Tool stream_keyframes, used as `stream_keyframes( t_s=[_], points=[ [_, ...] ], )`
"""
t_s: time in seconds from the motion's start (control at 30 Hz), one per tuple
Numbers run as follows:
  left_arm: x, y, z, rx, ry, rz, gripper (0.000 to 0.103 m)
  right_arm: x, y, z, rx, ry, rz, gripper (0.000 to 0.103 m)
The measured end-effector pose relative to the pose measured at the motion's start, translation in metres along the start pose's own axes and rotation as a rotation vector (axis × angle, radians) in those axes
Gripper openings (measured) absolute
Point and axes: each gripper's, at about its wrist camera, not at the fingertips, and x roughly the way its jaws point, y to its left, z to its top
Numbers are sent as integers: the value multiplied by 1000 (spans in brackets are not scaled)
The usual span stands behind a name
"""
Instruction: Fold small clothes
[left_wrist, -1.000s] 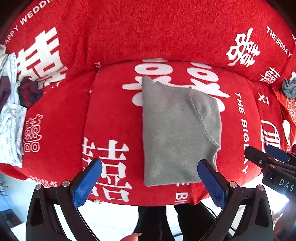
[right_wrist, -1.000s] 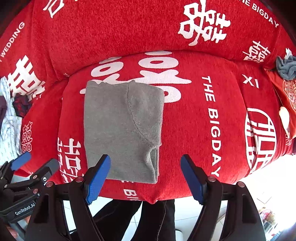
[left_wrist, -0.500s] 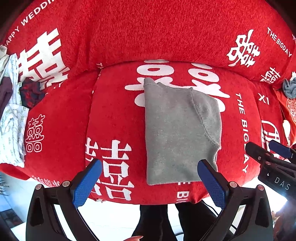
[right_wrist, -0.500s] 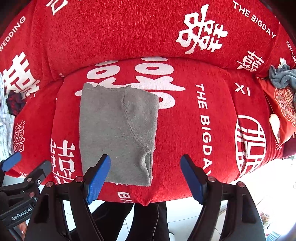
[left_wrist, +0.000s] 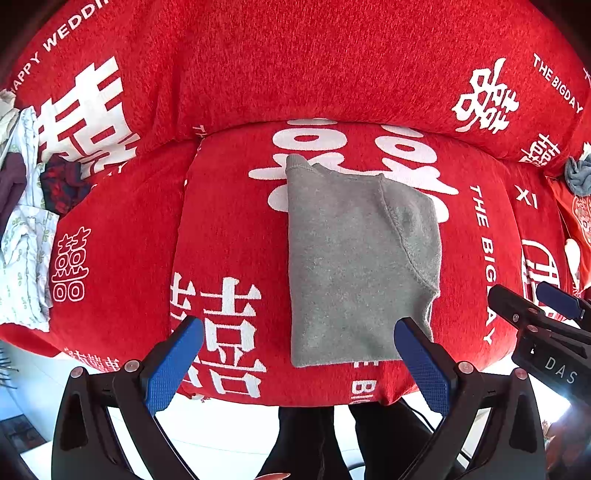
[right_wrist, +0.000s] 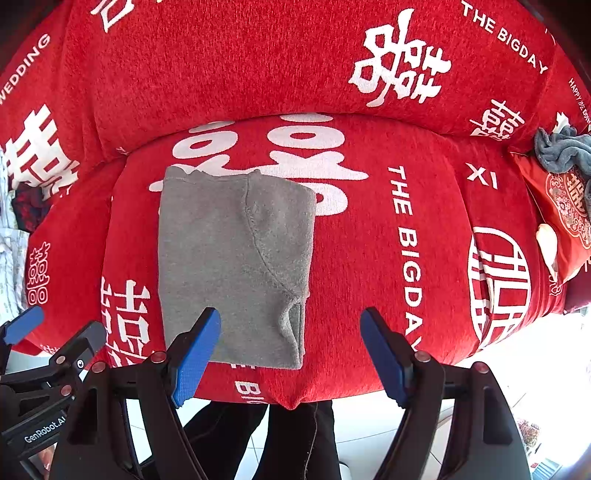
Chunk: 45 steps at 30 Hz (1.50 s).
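Note:
A small grey garment (left_wrist: 354, 258) (right_wrist: 232, 266) lies folded into a tall rectangle on the red sofa seat (left_wrist: 229, 229) (right_wrist: 369, 258), with a curved seam running down its right part. My left gripper (left_wrist: 295, 354) hangs open above the seat's front edge, its blue pads wide apart and nothing between them. My right gripper (right_wrist: 290, 350) is open too, over the garment's lower right corner without touching it. Each gripper shows at the edge of the other's view.
The sofa cover is red with white characters and lettering. A heap of unfolded clothes (left_wrist: 22, 229) lies at the left end. A grey cloth (right_wrist: 561, 151) and a red cushion (right_wrist: 565, 210) sit at the right end. A person's dark trouser legs (right_wrist: 295, 439) stand below the seat.
The picture has drifted a little in both views; the garment sits slightly lower and more to the left in the right wrist view. Both grippers stay open and the garment lies unmoved.

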Motion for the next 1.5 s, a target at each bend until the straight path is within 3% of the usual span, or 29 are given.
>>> stream_keyframes(
  t_s=[1.5],
  points=[
    [0,-4,-1,-9,-11,42,103,-3,2,4,-5,-2,2,81]
  ],
)
